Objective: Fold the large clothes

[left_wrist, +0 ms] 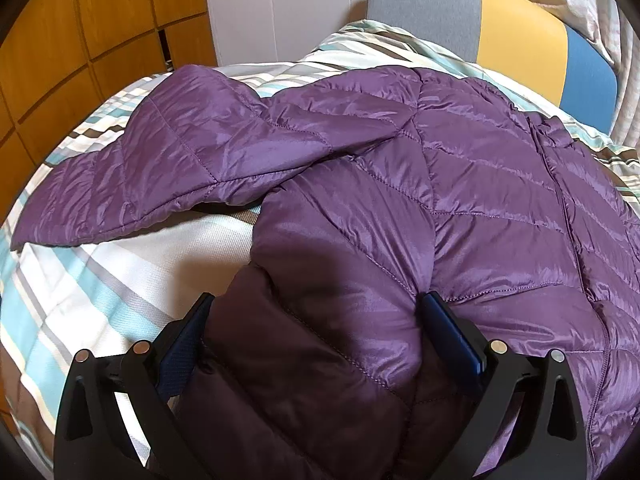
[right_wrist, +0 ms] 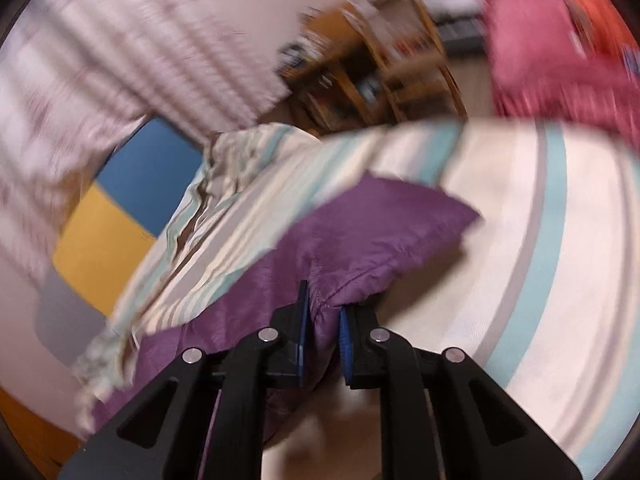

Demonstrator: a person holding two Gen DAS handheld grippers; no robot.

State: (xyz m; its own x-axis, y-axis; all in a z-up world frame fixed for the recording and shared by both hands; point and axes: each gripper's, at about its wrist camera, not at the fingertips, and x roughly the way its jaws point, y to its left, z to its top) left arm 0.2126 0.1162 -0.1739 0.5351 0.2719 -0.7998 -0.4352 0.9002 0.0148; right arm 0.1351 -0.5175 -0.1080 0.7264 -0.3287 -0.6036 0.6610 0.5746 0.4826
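A purple quilted puffer jacket lies spread on a striped bed sheet, one sleeve stretched out to the left. My left gripper is open wide, its jaws standing on either side of the jacket's near hem, which bulges between them. In the blurred right wrist view, my right gripper is shut on a pinched fold of the purple jacket, holding it above the striped sheet.
A headboard with grey, yellow and blue panels stands at the far end of the bed. Wooden wardrobe doors are on the left. A wooden chair and a pink cloth are beyond the bed.
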